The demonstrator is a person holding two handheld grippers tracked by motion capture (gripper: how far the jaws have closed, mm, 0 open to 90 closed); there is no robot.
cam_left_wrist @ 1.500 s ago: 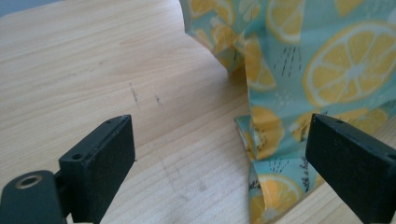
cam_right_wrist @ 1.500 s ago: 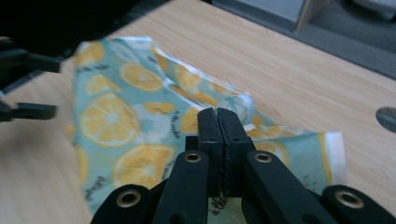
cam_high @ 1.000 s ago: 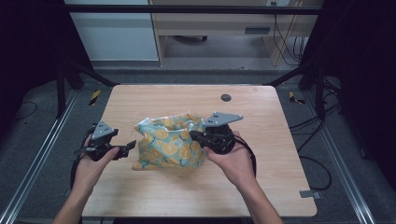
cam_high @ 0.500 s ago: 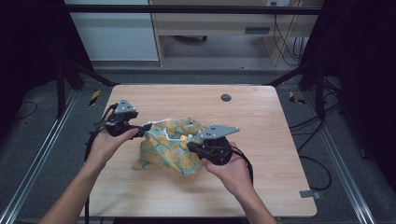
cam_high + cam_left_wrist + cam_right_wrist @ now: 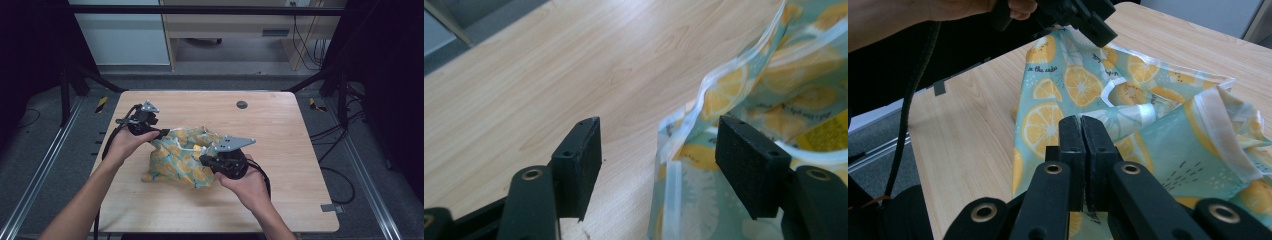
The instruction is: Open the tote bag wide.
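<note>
- The left claw (image 5: 163,133) sits at the far-left top corner of the bag (image 5: 182,157), which lies crumpled near the middle of the worktop (image 5: 280,125)
- In the left gripper view its jaws stand wide apart, with the bag's (image 5: 754,100) pale zip edge rising between them, nearer the right jaw; neither pad seems to press on it yet
- The step in hand looks like taking a second hold on the bag's mouth so it can be pulled open or spread flat
- The bag is teal with orange lemon slices, its near-left corner flat on the worktop and its middle bunched up
- The right claw (image 5: 205,160) is clamped on a fold of the bag (image 5: 1083,90) at its right side, the jaws pressed together with film pinched between them (image 5: 1081,150)
- Next, the left claw likely needs to close squarely on the zip edge while the right keeps its pinch, then the two draw apart
</note>
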